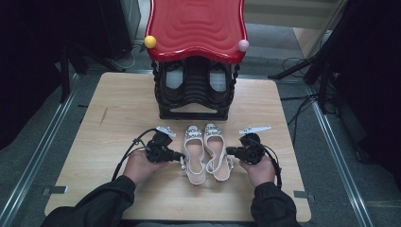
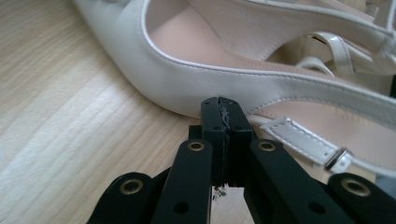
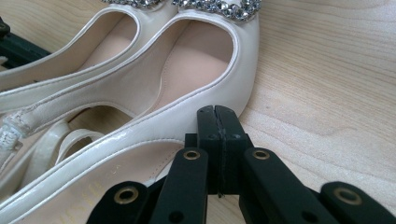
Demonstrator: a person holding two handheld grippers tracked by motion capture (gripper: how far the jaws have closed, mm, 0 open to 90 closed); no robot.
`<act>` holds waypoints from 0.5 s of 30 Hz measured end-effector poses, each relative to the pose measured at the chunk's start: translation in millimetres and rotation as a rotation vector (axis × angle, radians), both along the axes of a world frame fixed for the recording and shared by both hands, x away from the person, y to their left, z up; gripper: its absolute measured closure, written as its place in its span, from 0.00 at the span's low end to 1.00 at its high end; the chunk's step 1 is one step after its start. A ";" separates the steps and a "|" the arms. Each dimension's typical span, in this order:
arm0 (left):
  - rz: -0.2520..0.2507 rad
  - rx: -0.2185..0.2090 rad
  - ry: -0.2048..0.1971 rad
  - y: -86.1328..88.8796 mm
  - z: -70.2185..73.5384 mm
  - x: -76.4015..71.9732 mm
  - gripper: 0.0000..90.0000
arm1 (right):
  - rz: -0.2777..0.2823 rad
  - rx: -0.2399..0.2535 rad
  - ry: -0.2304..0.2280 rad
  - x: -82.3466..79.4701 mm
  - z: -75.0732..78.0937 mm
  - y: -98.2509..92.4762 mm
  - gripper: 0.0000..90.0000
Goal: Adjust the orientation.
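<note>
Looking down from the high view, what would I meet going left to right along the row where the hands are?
Left hand → left gripper, fingers shut → left shoe → right shoe → right gripper, fingers shut → right hand.

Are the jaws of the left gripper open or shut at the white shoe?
Shut. In the left gripper view, the left gripper has its two black jaws pressed together with nothing between them, tips just at the side of the white shoe.
</note>
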State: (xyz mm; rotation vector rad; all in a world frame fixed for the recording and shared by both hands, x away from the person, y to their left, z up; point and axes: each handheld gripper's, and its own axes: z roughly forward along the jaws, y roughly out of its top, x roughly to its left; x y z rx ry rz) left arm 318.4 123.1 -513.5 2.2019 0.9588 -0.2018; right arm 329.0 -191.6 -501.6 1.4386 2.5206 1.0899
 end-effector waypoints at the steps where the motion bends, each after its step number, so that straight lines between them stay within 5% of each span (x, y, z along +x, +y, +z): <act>1: -0.005 -0.002 -0.001 -1.0 -0.3 -0.5 1.00 | 0.000 0.000 0.001 0.1 0.0 0.0 1.00; 15: -0.017 -0.037 0.009 -14.4 -4.6 -7.3 1.00 | -0.017 -0.002 0.003 2.8 0.2 -1.6 1.00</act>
